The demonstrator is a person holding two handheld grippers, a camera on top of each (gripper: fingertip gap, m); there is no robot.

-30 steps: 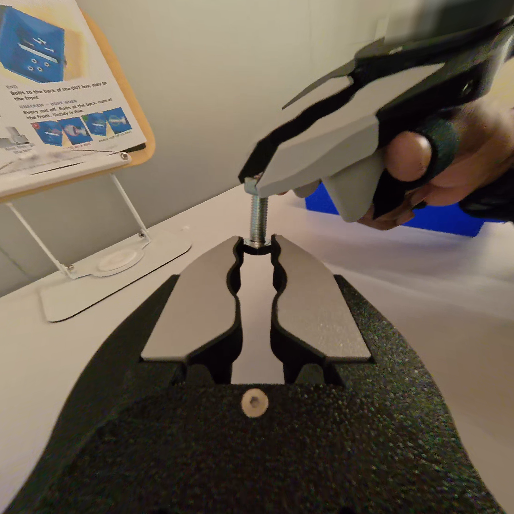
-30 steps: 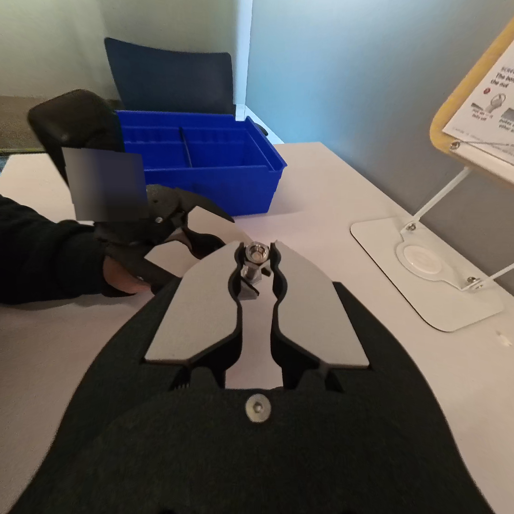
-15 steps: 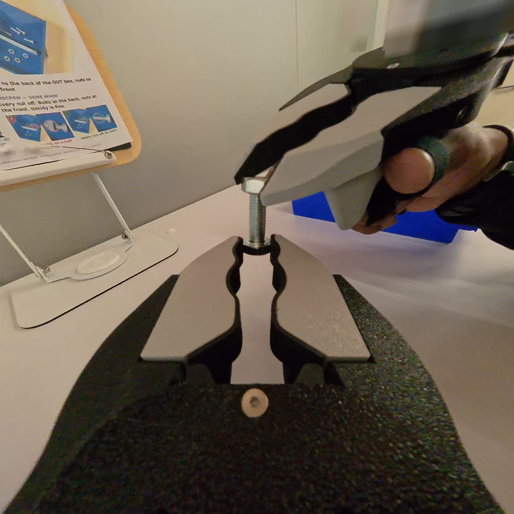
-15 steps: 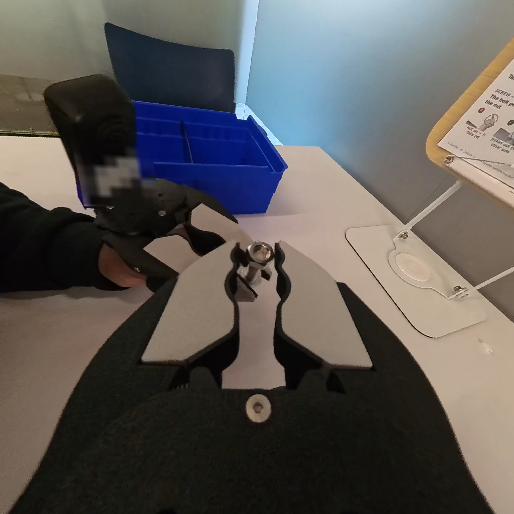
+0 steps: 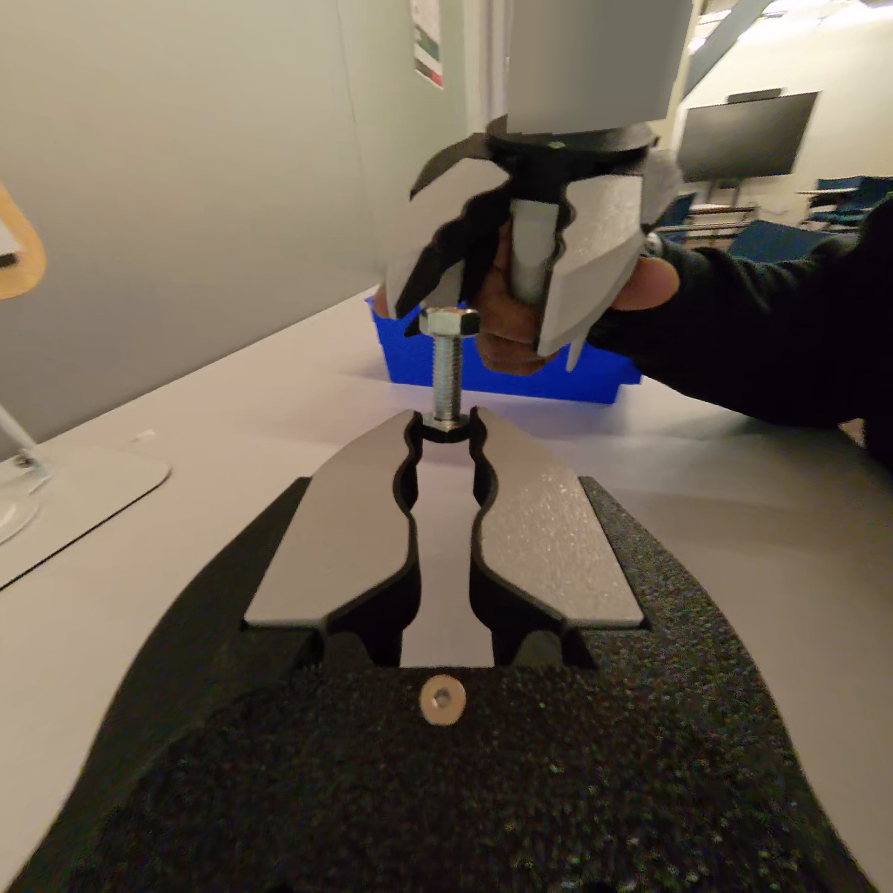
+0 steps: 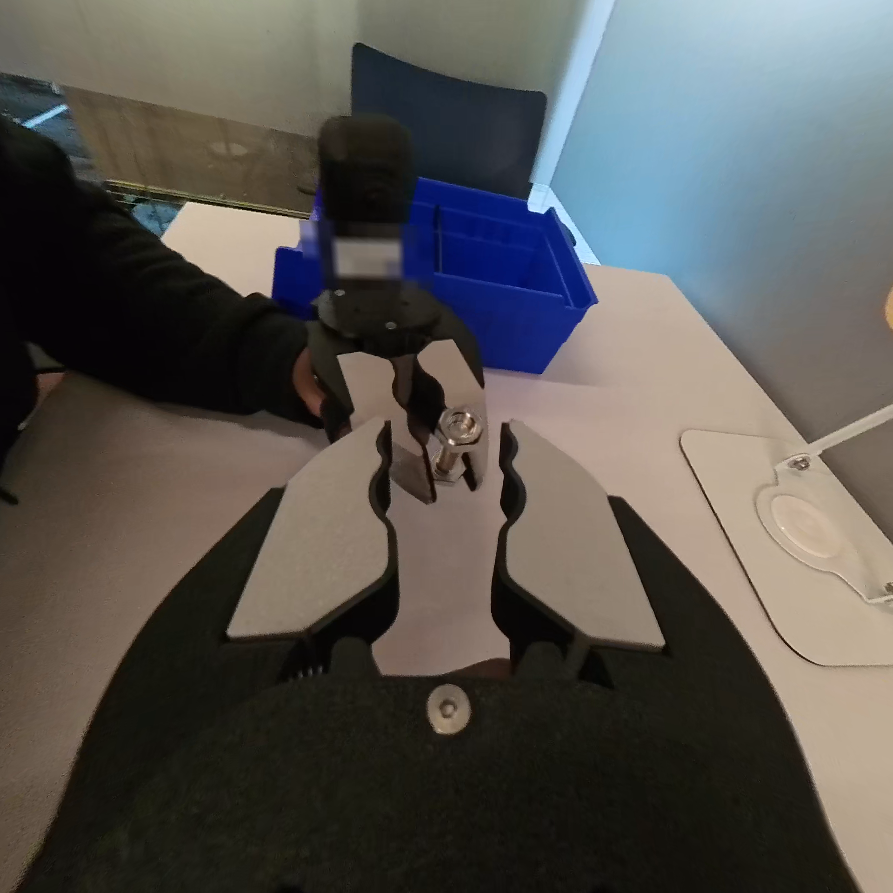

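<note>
While the white tabletop [image 6: 628,396] carries everything here, its largest load is a blue bin [image 6: 507,309] with a divider, set toward the far edge, in front of a dark blue chair [image 6: 449,121]. Toward the right edge lies the flat white base [image 6: 754,541] of a stand, whose wooden board [image 5: 19,256] shows only as a rim.

Nearer the front edge, the left gripper [image 5: 445,425] is clamped on a hex nut [image 5: 447,426] at its fingertips, the pads pressing the nut's flats from both sides. A silver bolt [image 5: 447,372] is threaded through that nut and stands upright, its long axis at right angles to the left fingers, its hex head [image 5: 448,323] on top and bare.

The right gripper [image 6: 442,430] has its jaws spread wide and grasps nothing. In its own view the bolt head lies just ahead of its fingertips, between them but touching neither. In the left view it hangs over the bolt with fingers pointing down, one fingertip [image 5: 410,309] just beside the head, the other [image 5: 555,333] well off to the side. So the bolt's free end lies directly below and in front of the spread right gripper, which is the nearer one to the head.
</note>
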